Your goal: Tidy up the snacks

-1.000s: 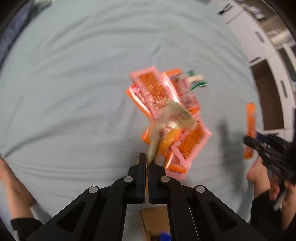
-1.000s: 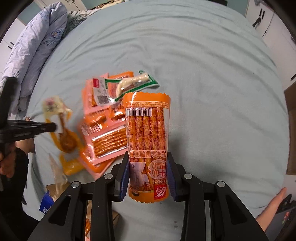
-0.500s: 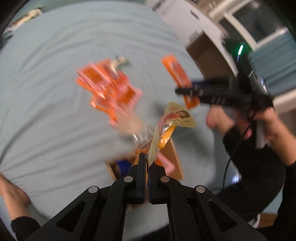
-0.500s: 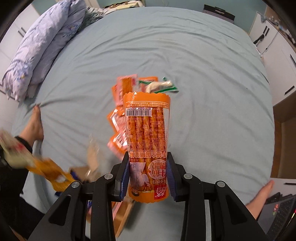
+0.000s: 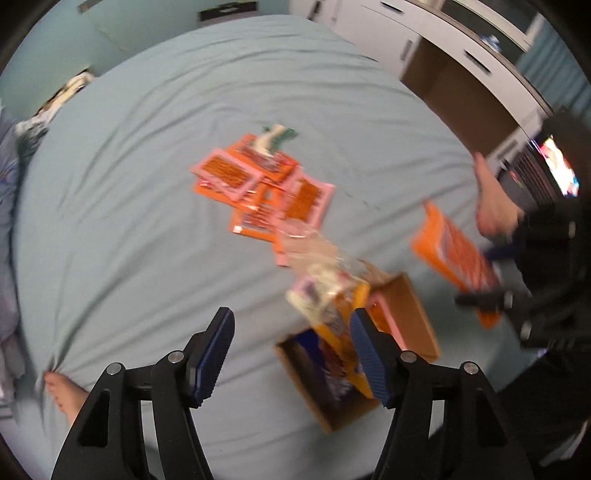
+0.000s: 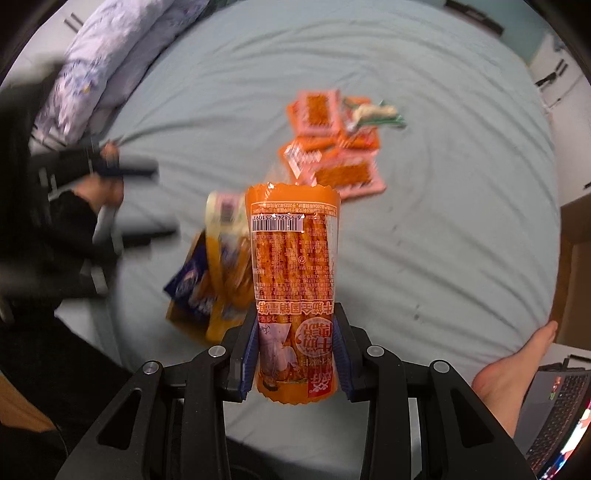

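Observation:
My left gripper point(image 5: 291, 350) is open and empty above the bed. Just right of it a yellow snack pack point(image 5: 328, 306) stands in a brown cardboard box point(image 5: 410, 317) with other packs. My right gripper point(image 6: 295, 354) is shut on a tall orange spicy-stick pack point(image 6: 293, 277), held upright above the bed. That pack also shows at the right of the left wrist view point(image 5: 454, 254). A pile of pink and orange snack packs point(image 5: 266, 188) lies mid-bed, also seen in the right wrist view point(image 6: 332, 147). The box with the yellow pack point(image 6: 218, 266) sits left of my right gripper.
The light blue bedsheet point(image 5: 129, 166) covers the bed. Pillows point(image 6: 107, 62) lie at the far left. A bare foot point(image 5: 66, 395) rests at the left edge, another foot point(image 6: 513, 369) and a laptop point(image 6: 557, 417) at the right. White cupboards point(image 5: 424, 33) stand beyond.
My left gripper has opened and let go of the yellow snack pack, which now stands in the box. My right gripper has kept hold of the orange pack and moved nearer the box.

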{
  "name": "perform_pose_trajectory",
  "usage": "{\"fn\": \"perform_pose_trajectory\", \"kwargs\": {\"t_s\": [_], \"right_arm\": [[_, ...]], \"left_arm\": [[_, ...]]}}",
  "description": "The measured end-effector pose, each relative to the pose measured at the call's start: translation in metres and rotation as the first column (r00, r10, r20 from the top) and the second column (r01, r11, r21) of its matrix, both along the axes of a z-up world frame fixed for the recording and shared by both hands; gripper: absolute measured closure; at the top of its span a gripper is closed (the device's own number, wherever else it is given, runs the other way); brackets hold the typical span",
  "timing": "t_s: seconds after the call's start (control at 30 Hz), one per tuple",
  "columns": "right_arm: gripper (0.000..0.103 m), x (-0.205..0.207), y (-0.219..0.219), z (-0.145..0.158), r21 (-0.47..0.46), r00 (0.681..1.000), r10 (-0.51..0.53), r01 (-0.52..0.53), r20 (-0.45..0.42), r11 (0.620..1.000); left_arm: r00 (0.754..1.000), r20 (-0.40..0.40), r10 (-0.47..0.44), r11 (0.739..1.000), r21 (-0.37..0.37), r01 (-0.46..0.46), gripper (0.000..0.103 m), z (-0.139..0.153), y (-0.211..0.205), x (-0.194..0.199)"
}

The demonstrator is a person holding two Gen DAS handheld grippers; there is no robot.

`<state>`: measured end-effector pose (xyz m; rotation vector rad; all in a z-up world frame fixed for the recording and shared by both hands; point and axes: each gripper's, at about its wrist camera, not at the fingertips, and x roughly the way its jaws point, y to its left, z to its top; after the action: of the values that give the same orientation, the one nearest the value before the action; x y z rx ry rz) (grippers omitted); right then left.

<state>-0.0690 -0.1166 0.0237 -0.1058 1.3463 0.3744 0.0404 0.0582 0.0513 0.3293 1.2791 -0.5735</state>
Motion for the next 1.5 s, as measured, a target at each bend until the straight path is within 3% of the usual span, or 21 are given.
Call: {"fn": "perform_pose_trajectory", "kwargs": {"t_s": [0.13,0.3,0.37,0.4,0.5,0.63,0.7,0.83,1.03,1.23,1.5], "right_arm": [[0.069,0.002,0.012,-0.022,-0.007,0.995,0.048,-0.049,-0.09,0.999],[0.069,0.006,0.03,-0.025,0.027,0.991,0.088,-0.086,-0.1,0.996],[0.064,0.012,0.033,-0.024,0.042,0.993,0.08,-0.076,-0.084,0.996],[0.056,0.013,0.032,-0.025,0.046,0.994,0.068,-0.065,-0.085,0.997],[0.033,0.021,0.024,-0.04,0.095,0.984,-0.02,0.037,-0.176,0.995],[0.026,0.032,0.002,-0.065,0.123,0.922,-0.158,0.213,-0.353,0.969],[0.026,0.04,-0.012,-0.07,0.108,0.9,-0.225,0.283,-0.374,0.953],[0.026,0.05,-0.036,-0.062,0.079,0.9,-0.324,0.36,-0.29,0.93],[0.026,0.051,-0.057,-0.051,0.079,0.863,-0.427,0.461,-0.27,0.884],[0.026,0.042,-0.044,-0.022,0.042,0.906,-0.416,0.42,-0.075,0.907],[0.026,0.022,-0.026,0.008,-0.033,0.92,-0.336,0.349,0.202,0.937]], "left_arm": [[0.999,0.012,0.048,0.999,0.005,-0.048,0.038,-0.001,0.016,0.011],[0.998,0.007,0.06,0.998,-0.001,-0.06,0.038,-0.002,0.017,0.015],[0.999,0.015,0.047,0.999,0.003,-0.047,0.038,-0.002,0.014,0.014],[0.999,0.019,0.041,0.999,0.006,-0.041,0.038,-0.001,0.012,0.012],[0.999,0.036,0.022,1.0,0.021,-0.023,0.038,0.0,0.008,0.009],[0.999,0.033,0.018,0.999,0.033,-0.019,0.038,-0.001,0.009,0.008],[0.999,0.023,0.027,0.999,0.035,-0.028,0.038,-0.003,0.01,0.01],[0.998,0.002,0.056,0.998,0.035,-0.056,0.038,-0.006,0.016,0.015],[0.997,-0.005,0.078,0.997,0.027,-0.078,0.038,-0.008,0.018,0.017],[0.998,0.0,0.07,0.997,0.031,-0.07,0.038,-0.009,0.014,0.017],[0.997,-0.006,0.074,0.997,0.038,-0.074,0.037,-0.011,0.013,0.017]]}}
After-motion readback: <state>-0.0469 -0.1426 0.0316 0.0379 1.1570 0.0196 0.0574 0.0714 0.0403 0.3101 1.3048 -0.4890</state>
